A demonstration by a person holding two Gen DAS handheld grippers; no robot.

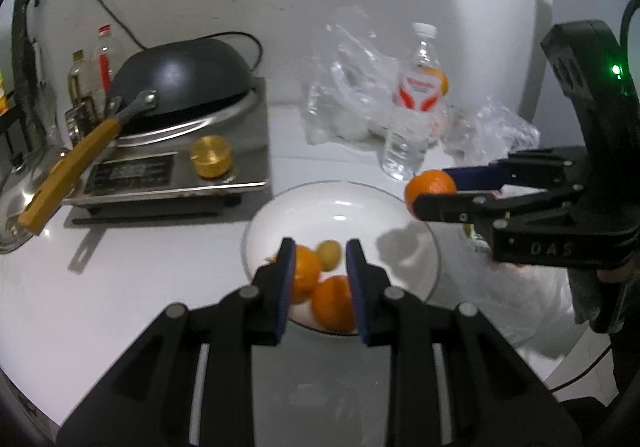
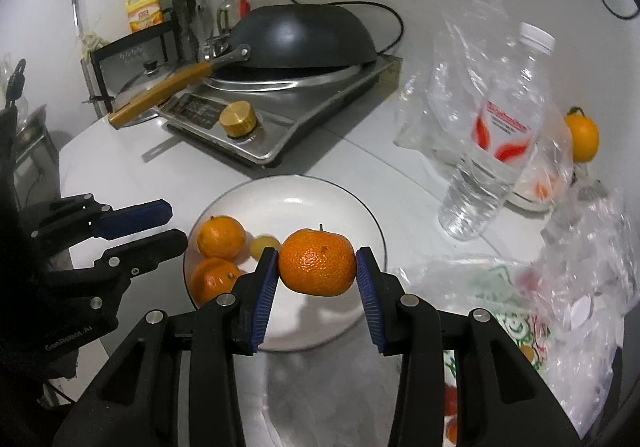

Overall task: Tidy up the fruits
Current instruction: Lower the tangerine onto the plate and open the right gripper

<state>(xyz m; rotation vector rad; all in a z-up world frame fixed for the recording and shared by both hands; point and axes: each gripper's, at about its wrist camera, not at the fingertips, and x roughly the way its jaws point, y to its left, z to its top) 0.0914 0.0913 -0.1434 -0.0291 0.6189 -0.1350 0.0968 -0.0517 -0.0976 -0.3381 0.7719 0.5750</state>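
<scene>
- Nearest, the right claw [image 2: 317,263] was closed on a mandarin [image 2: 317,262], held above the white plate [image 2: 352,203], probably for placing it there.
- The left claw [image 1: 316,259] was kept narrow and empty, beside two oranges [image 1: 333,301].

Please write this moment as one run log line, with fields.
right claw: shut on orange, above plate | left claw: shut, empty | plate: two oranges, one small yellow fruit

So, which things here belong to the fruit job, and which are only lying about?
Job: held orange, right gripper, plate, two oranges, small yellow fruit, orange by wall.
Lying about: wok, cooker, water bottle, plastic bags.
</scene>
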